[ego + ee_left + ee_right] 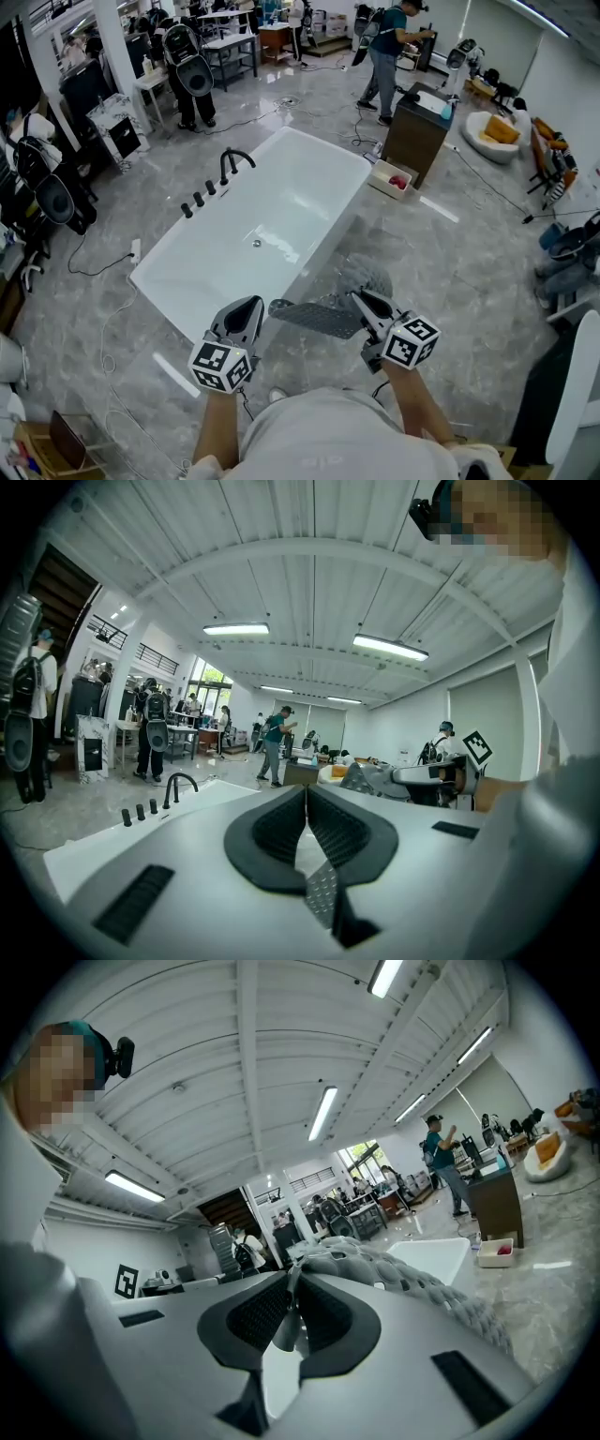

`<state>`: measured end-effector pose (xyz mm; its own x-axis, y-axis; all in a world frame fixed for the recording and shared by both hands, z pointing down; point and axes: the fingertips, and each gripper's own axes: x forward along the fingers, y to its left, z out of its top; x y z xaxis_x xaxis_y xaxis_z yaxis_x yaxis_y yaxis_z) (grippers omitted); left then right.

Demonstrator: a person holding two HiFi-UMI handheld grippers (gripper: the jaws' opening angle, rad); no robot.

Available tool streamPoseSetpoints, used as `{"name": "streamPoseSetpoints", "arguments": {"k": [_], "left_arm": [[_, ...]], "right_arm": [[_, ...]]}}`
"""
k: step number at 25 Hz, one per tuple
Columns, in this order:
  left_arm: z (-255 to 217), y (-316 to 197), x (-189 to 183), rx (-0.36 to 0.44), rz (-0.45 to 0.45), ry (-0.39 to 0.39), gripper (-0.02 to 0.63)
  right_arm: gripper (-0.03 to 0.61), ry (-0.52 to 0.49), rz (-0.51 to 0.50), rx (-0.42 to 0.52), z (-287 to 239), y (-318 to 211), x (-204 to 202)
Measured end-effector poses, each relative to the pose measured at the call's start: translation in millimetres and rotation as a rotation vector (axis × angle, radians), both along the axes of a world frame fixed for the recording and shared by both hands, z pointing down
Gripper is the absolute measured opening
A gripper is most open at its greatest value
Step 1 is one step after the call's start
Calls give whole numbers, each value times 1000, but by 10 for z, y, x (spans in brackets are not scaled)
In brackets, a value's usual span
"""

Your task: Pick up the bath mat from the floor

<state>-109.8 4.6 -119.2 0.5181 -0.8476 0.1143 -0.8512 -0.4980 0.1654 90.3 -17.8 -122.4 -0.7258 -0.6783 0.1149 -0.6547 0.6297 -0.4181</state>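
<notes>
Fabric is sitting in both of your tools: your left gripper (306,803) is pinching tight on a thin patterned strip of the bath mat (317,319), and your right gripper (294,1288) is clamping narrow on the opposite edge, with the mat's knobbly grey face bulging away past its right jaw. You are holding the mat clear of the floor (450,272), just in front of your chest. Its long axis is running side to side between the two grippers, so neither hand is nearer: each is carrying one end. Whatever you are doing next is turning on keeping both ends level and the span taut.

Beyond the right gripper a bunched grey part of the mat is showing, and its outline is merging with the grey marble pattern, so where it ends is hard to make out. Your torso is covering the floor directly beneath you, and how far the mat is sagging under the span is not showing either.

Further out, the white bathtub (187,255) is lying diagonally just past the mat, with its black faucet (234,161) on the far-left rim
</notes>
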Motion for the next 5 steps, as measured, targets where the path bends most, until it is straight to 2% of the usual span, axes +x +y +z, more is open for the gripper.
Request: {"name": "streamPoseSetpoints", "arguments": {"k": [5], "left_arm": [[18, -38, 0, -4, 6, 0, 20]], "right_arm": [[60, 7, 6, 1, 14, -27, 2]]}}
